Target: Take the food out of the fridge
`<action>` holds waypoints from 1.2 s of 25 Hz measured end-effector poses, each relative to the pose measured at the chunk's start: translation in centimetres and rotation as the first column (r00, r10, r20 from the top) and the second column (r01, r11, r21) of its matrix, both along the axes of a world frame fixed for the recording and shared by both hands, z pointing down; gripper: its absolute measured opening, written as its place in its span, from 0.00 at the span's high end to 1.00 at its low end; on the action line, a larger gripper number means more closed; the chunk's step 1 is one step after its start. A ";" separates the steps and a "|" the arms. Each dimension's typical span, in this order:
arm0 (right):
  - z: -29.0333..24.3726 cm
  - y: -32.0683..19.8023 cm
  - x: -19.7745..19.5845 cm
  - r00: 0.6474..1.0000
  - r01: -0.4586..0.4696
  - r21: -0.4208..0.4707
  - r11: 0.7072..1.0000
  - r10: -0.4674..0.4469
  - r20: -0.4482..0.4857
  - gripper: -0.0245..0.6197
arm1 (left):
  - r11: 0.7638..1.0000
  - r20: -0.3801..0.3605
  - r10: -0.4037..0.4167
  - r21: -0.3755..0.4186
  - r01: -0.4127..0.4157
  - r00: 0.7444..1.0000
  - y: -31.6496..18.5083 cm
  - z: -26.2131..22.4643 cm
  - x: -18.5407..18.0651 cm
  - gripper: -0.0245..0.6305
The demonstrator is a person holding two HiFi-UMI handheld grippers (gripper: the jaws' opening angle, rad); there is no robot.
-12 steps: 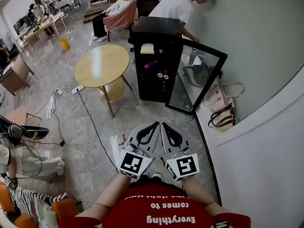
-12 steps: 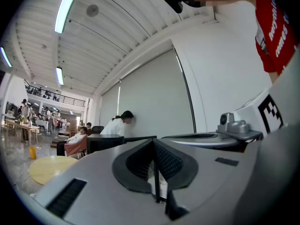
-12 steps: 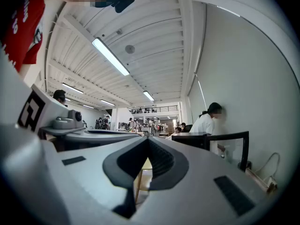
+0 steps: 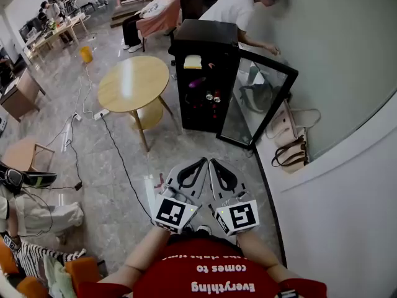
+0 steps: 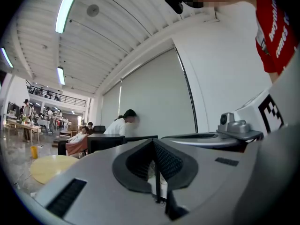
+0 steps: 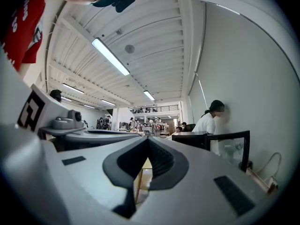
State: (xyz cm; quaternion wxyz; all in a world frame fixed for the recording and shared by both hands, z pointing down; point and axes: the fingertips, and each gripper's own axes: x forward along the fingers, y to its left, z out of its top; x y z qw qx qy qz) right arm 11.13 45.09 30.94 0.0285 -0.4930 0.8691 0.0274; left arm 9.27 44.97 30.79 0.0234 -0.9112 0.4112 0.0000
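The small black fridge [image 4: 201, 79] stands across the floor with its glass door [image 4: 257, 107] swung open to the right. On its shelves lie a yellow food item [image 4: 193, 62], a purple one [image 4: 197, 82] and a couple of cans [image 4: 213, 96]. My left gripper [image 4: 200, 164] and right gripper [image 4: 215, 166] are side by side close to my body, far short of the fridge, both level. In the left gripper view the left gripper [image 5: 157, 172] has its jaws together on nothing. The right gripper [image 6: 143, 168] is likewise shut and empty. The fridge [image 6: 192, 139] shows ahead.
A round wooden table [image 4: 133, 84] stands left of the fridge. A person in a white shirt [image 4: 239, 8] leans behind the fridge. Bags [image 4: 291, 144] rest against the curved wall on the right. A black cable [image 4: 118, 160] runs over the tiled floor.
The person in white behind the fridge has stretched an arm out toward the wall. My two grippers have stayed where they were.
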 end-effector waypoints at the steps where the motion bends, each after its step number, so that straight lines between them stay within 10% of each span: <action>1: 0.0 -0.1 0.2 1.000 0.003 0.000 1.000 -0.003 -0.001 0.95 | 1.000 -0.001 -0.003 -0.001 0.003 1.000 -0.1 0.0 0.2 0.95; 17: 2.4 -2.7 1.1 0.999 0.051 -0.032 0.998 -0.050 0.016 0.95 | 0.998 0.005 -0.051 -0.038 0.051 0.999 -3.0 2.6 1.1 0.95; 30: 2.8 -16.3 0.4 1.000 0.012 -0.041 0.999 -0.012 0.008 0.95 | 0.999 -0.012 0.018 -0.029 -0.019 1.000 -16.8 2.5 0.5 0.95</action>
